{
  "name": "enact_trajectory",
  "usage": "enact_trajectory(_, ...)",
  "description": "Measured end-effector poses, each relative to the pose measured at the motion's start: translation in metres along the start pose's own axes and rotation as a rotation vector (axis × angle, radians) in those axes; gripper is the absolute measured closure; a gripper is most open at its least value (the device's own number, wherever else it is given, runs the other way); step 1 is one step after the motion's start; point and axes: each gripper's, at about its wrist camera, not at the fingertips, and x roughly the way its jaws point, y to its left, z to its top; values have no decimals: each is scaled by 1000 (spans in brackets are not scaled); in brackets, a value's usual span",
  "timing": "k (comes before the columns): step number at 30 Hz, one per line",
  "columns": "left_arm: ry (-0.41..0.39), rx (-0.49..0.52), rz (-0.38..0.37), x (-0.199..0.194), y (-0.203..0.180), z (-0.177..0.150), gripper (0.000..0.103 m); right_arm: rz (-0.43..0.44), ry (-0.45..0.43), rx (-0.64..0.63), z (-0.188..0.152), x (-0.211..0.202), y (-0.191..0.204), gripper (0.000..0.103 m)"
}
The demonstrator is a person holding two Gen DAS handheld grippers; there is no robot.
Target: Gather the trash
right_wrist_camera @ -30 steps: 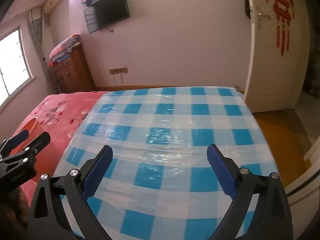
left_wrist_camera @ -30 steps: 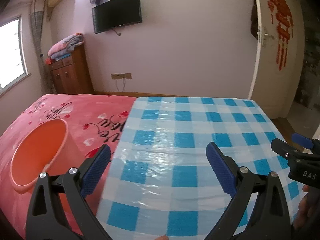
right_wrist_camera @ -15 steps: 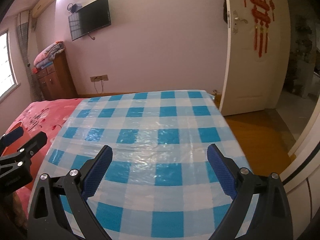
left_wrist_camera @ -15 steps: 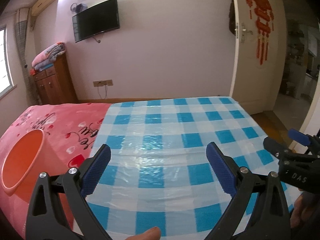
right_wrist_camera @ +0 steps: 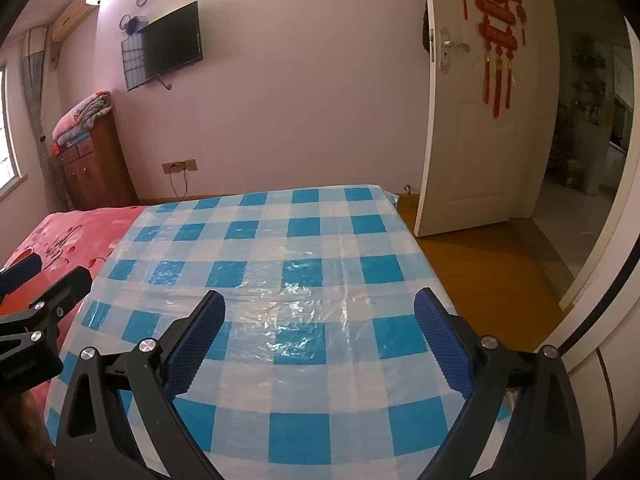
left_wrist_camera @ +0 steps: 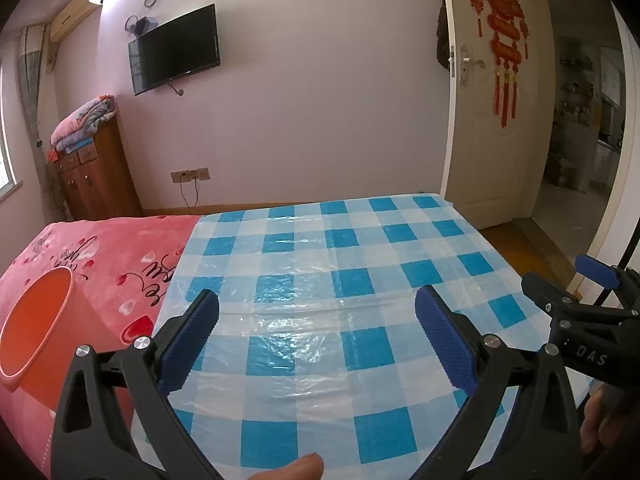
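I hold my left gripper (left_wrist_camera: 316, 330) and right gripper (right_wrist_camera: 319, 330) side by side above the blue checked plastic sheet (left_wrist_camera: 320, 272), both with jaws spread wide and nothing between them. I see no trash on the sheet in either view, so I judge I am at the searching step; the orange bin (left_wrist_camera: 34, 330) waits on the pink blanket (left_wrist_camera: 116, 248) to my left. Next I need to find a piece. The sheet's right edge drops to wood floor (right_wrist_camera: 480, 276) by the open door (right_wrist_camera: 484, 120); ahead lies open room.
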Motion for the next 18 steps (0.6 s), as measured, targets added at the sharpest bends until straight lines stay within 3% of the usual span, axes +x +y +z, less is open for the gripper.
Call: enact_trajectory(18, -1, -2, 4, -5, -2, 0, 4, -16, -22, -25, -2, -7, 5, 8)
